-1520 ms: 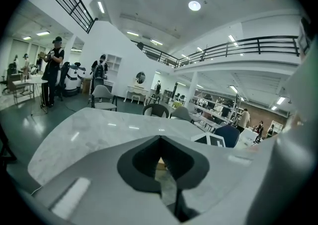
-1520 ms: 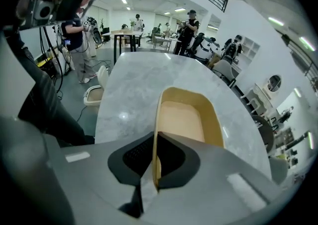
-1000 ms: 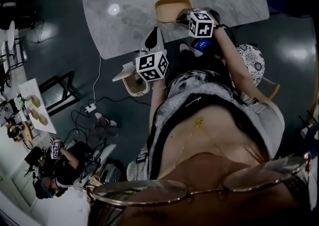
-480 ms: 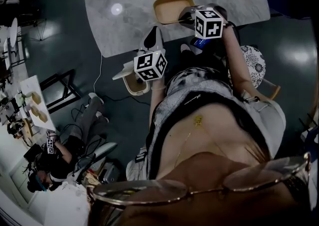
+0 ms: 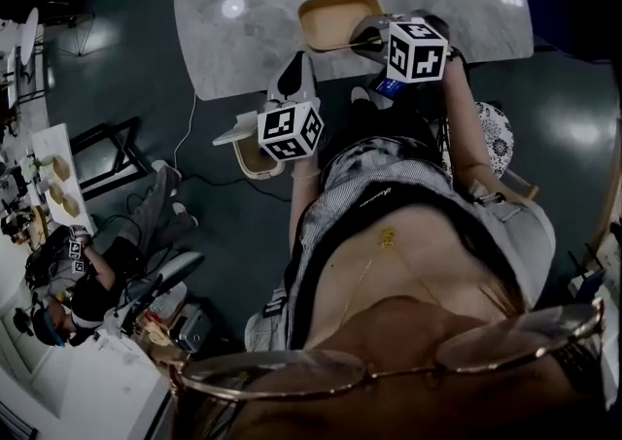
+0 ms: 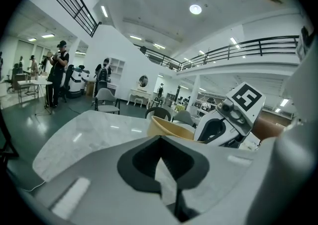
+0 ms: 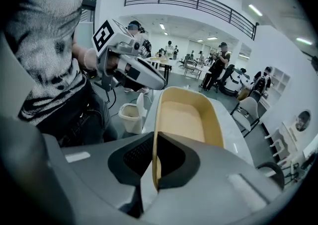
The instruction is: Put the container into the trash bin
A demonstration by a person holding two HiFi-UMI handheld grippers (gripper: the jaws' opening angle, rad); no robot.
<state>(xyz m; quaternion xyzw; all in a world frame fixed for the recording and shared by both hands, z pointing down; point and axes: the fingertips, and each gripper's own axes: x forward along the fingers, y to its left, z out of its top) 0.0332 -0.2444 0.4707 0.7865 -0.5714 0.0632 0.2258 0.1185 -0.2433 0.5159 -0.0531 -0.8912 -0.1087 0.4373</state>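
Observation:
The tan oval container (image 5: 333,20) (image 7: 188,115) sits empty on the marble table (image 5: 262,11) near its front edge. My right gripper (image 5: 367,36) (image 7: 153,138) is shut on the container's near rim, with one jaw inside the wall and one outside. The left gripper (image 5: 296,74) (image 6: 160,140) hovers off the table's front edge, jaws together and holding nothing, pointing at the container (image 6: 169,128). Below it on the floor stands the small beige trash bin (image 5: 255,158) (image 7: 131,117) with its white lid tipped open.
A patterned round stool (image 5: 494,129) stands to my right. At the left, a person (image 5: 87,278) sits on the floor among cables, by a white bench (image 5: 53,190) holding several small items. Chairs (image 6: 105,101) and other people stand further off in the hall.
The right gripper stays on the container's rim and has edged slightly right; the left gripper hardly moved. The person on the floor at the left has shifted.

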